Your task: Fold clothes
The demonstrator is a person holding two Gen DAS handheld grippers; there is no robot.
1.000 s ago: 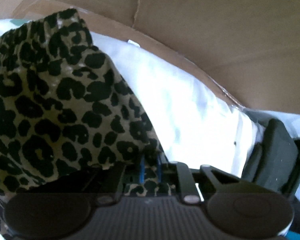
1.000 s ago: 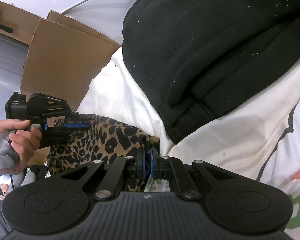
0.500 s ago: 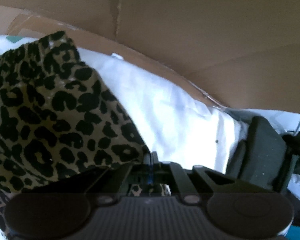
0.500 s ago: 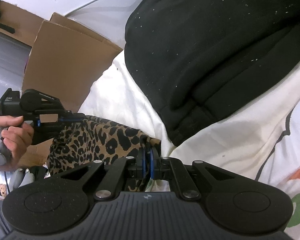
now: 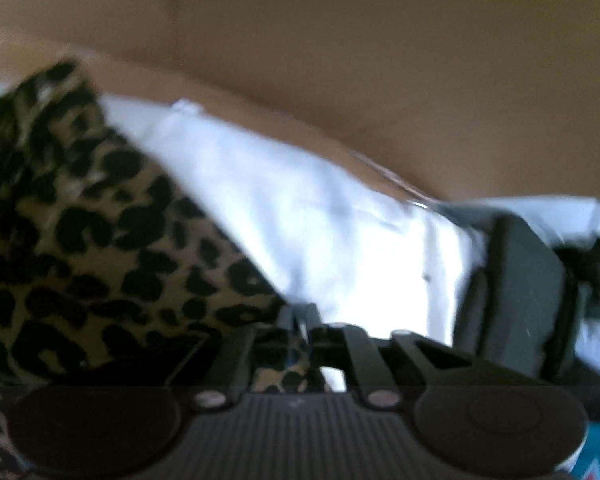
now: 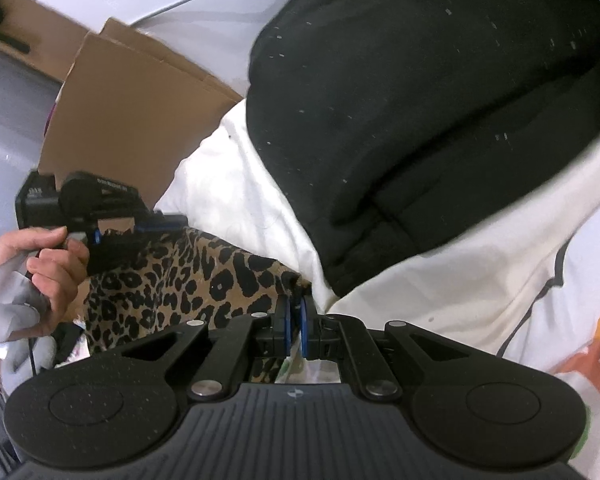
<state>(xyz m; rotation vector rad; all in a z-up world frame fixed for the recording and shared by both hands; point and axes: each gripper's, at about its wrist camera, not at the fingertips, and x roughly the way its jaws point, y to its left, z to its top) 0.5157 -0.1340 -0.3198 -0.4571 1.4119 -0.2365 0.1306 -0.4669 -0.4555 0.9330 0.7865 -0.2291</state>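
Note:
A leopard-print garment (image 6: 204,280) hangs stretched between my two grippers above the bed. In the right wrist view my right gripper (image 6: 295,308) is shut on its right corner, blue pads pinching the fabric. My left gripper (image 6: 156,226), held by a hand (image 6: 48,264), grips the garment's upper left edge. The left wrist view is blurred. There the leopard garment (image 5: 100,240) fills the left side and runs in between the jaws of the left gripper (image 5: 300,316). Those jaws are opening slightly, with cloth still between them.
A black garment (image 6: 420,100) lies in a heap on the white bedding (image 6: 228,192) just beyond my right gripper. A cardboard box (image 6: 132,120) stands against the bed's far side. A white cloth with orange print (image 6: 540,300) lies at the right.
The left gripper's jaws closed tight half a second ago and have now parted a little. The left wrist has rolled and its view has blurred. The right gripper keeps its hold.

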